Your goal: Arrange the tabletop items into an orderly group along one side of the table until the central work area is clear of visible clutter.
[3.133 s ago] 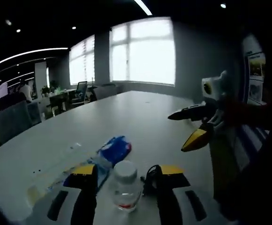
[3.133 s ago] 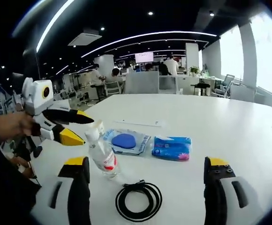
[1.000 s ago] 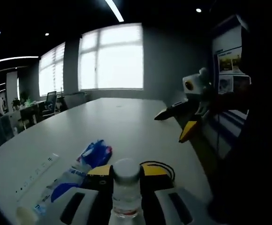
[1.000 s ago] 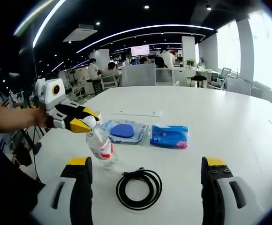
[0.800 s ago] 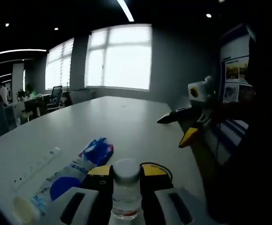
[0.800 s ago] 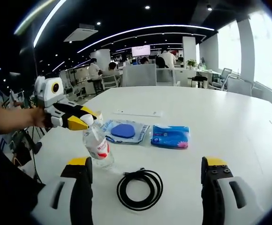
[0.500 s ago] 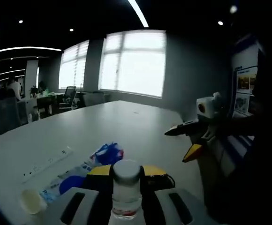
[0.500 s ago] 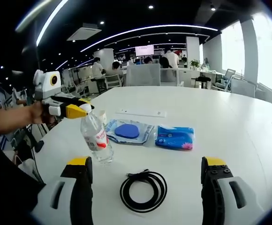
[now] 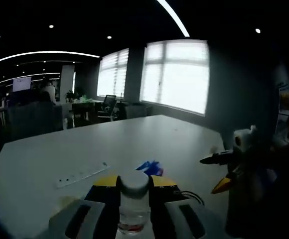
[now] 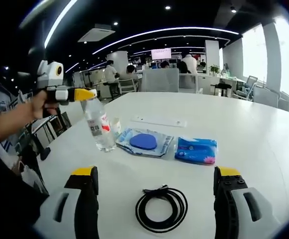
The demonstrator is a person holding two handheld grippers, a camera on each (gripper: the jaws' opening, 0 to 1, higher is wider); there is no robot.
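My left gripper pinches the clear ribbed plastic bottle; my right gripper hangs spread over the coiled black cable.

White table: cable coil, blue pouch, tissue pack, power strip.

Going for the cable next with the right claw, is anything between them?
Nothing visible. The coiled cable lies on bare table right between the open right claw's jaws. The pouch, wipes and bottle sit beyond it.
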